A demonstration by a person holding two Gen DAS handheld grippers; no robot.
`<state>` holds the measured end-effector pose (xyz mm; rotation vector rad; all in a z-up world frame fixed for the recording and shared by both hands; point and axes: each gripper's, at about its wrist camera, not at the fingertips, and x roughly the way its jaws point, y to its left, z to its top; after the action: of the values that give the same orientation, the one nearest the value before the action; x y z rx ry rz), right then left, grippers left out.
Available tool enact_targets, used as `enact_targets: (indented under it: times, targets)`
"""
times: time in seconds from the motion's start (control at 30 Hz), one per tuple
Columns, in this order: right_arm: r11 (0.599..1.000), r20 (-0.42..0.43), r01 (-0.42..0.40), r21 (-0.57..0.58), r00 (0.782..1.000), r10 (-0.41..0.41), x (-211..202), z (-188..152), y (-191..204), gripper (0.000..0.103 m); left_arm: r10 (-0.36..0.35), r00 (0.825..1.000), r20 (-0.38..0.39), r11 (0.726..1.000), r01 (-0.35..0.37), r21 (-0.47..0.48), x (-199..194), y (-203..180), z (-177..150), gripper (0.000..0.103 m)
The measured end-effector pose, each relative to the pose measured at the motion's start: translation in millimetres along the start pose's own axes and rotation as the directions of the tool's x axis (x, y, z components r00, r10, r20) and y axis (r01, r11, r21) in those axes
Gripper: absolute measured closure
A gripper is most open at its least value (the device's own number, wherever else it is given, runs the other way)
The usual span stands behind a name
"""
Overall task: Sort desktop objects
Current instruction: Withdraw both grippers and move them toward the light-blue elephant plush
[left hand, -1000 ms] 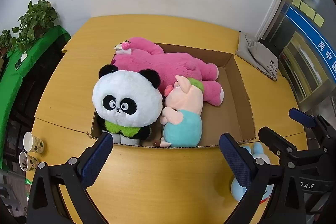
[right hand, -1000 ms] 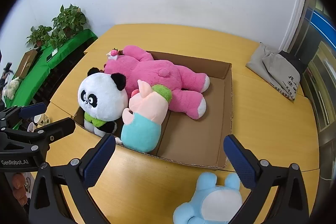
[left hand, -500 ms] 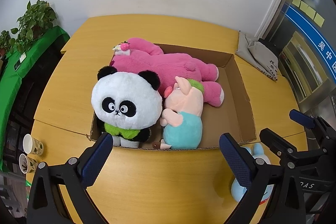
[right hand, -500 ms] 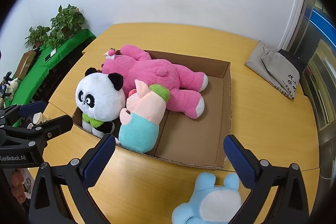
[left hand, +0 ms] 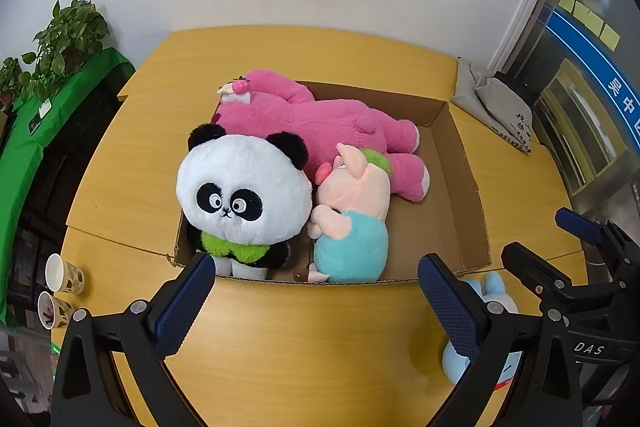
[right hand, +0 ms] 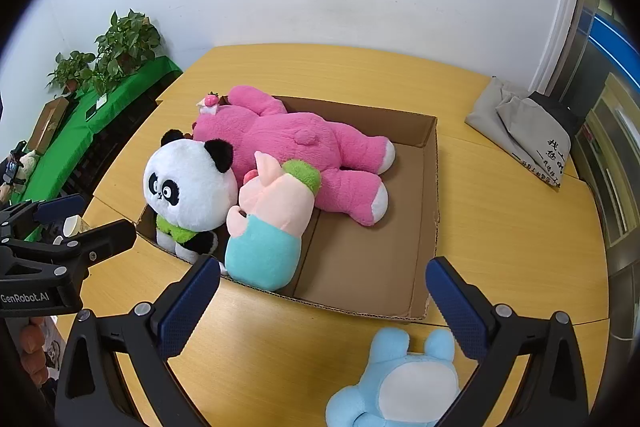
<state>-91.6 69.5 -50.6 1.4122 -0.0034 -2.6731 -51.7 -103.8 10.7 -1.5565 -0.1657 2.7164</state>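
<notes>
Cardboard, an open brown box [right hand: 430, 187], sits mid-tabletop [right hand: 500, 247] on yellow wood and holds three toys: a black-and-white plush panda [right hand: 188, 187] at 9 o'clock, a pink plush pig in teal overalls [right hand: 268, 227] touching it, and a large pink plush bear [right hand: 304, 143] lying behind at 12. Your pale blue plush bunny [right hand: 400, 383] lies outside, just beyond the box's near wall at 5 o'clock. Your right gripper [right hand: 324, 303] and left gripper [left hand: 316, 303] both hang released, holding nothing.
</notes>
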Motion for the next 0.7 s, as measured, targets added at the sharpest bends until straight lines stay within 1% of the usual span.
enact_targets:
  times: [0.2,0.43,0.5,0.57,0.63,0.7]
  targets:
    - [1.000,0.001,-0.004,0.005,1.000,0.004,1.0,0.5,-0.4,0.000,0.000,1.000,-0.002,1.000,0.000,0.000,0.0,-0.4,0.2,0.001]
    - [0.999,-0.011,-0.045,0.028,0.999,0.045,3.3,-11.5,-9.4,0.000,-0.009,1.000,-0.022,1.000,0.009,0.009,6.7,-5.2,-2.2,0.001]
    - [0.998,-0.007,-0.052,0.048,0.999,0.052,0.3,-21.7,-22.5,0.000,-0.021,0.999,-0.038,1.000,0.021,0.013,11.7,-8.9,-3.9,0.001]
    - [0.996,-0.008,-0.048,0.074,0.999,0.048,-3.7,-40.2,-43.3,0.000,-0.038,0.998,-0.056,0.999,0.039,0.017,17.7,-13.8,-6.1,0.001]
    - [0.994,-0.010,-0.039,0.102,0.999,0.041,-8.1,-62.1,-67.4,0.000,-0.077,0.993,-0.087,0.997,0.080,0.022,25.9,-21.8,-8.8,0.001]
    - [0.988,-0.041,-0.020,0.153,0.999,0.027,-9.6,-90.4,-97.1,0.000,-0.115,0.986,-0.121,0.992,0.120,0.034,35.4,-33.4,-12.2,0.001]
